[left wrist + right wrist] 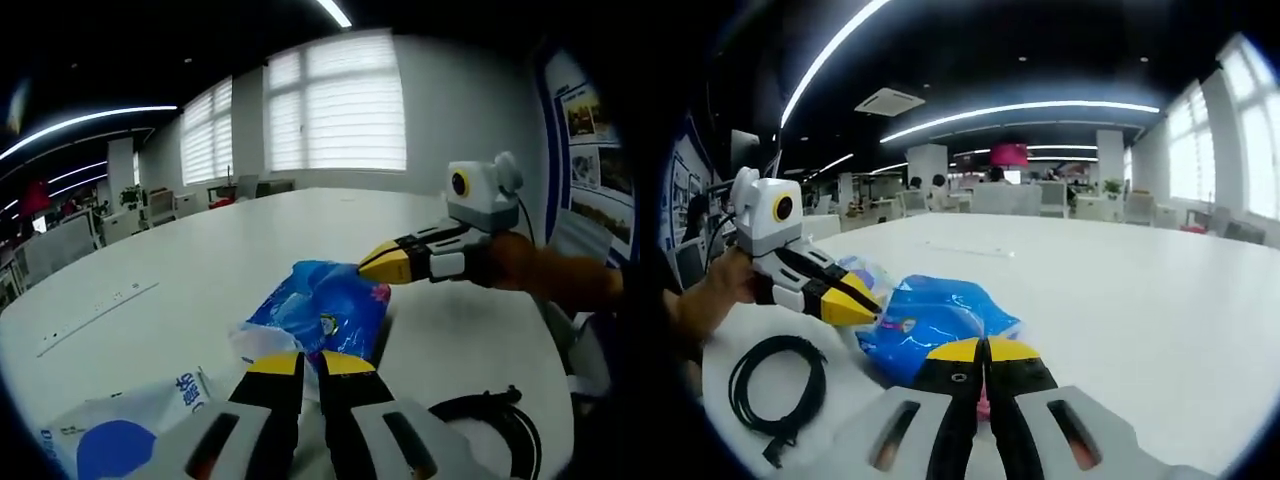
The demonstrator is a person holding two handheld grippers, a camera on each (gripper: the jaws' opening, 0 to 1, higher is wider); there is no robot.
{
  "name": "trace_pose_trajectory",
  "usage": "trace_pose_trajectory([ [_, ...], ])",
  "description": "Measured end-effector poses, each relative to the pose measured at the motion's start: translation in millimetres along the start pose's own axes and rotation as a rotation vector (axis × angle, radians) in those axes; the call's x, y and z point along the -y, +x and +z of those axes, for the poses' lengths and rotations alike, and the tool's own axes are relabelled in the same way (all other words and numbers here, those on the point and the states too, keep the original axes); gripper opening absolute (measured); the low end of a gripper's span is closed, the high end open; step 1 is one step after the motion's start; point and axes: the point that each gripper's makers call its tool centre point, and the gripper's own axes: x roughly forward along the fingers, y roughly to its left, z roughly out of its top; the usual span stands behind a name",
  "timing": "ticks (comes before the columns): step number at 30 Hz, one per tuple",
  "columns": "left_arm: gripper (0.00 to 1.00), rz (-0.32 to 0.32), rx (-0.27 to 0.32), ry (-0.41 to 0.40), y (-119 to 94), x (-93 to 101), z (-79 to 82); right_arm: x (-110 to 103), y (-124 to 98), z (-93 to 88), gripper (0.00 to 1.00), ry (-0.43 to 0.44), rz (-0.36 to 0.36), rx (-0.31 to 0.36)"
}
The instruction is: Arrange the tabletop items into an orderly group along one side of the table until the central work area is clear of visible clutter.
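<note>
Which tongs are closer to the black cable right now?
Left. The left tongs hang just above the black cable, at the blue bag's edge. The right tongs sit over the bag's other side, farther away.

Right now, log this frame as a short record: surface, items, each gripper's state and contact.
surface: white table
items: blue bag, coiled black cable, white-and-blue packet
left gripper: jaws nearly together at the blue bag's near edge; grip cannot be told
right gripper: jaws together at the blue bag's edge; grip cannot be told
bag position: between the two grippers, lying on the table
cable: beside the bag, apart from it
</note>
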Motion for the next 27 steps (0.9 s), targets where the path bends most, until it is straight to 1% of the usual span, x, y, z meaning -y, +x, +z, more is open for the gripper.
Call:
trace_pose_trajectory([
  [3, 0.05, -0.002, -0.006, -0.003, -0.1, 1.4, -3.1, -0.9, -0.4, -3.3, 0.00, 0.006, 0.001, -0.007],
  [9, 0.06, 0.007, -0.008, -0.002, -2.6, 1.8, -4.7, -0.6, -3.1, -4.3, 0.00, 0.022, 0.002, -0.007],
  [20, 0.07, 0.005, -0.012, -0.005, -3.3, 3.3, -6.6, 0.2, -5.3, -5.7, 0.01, 0.022, 0.000, -0.014],
  [27, 0.09, 0.004, -0.011, -0.004, -5.9, 4.4, -5.7, 3.8, -8.7, 0.5, 0.03, 0.024, -0.009, -0.006],
])
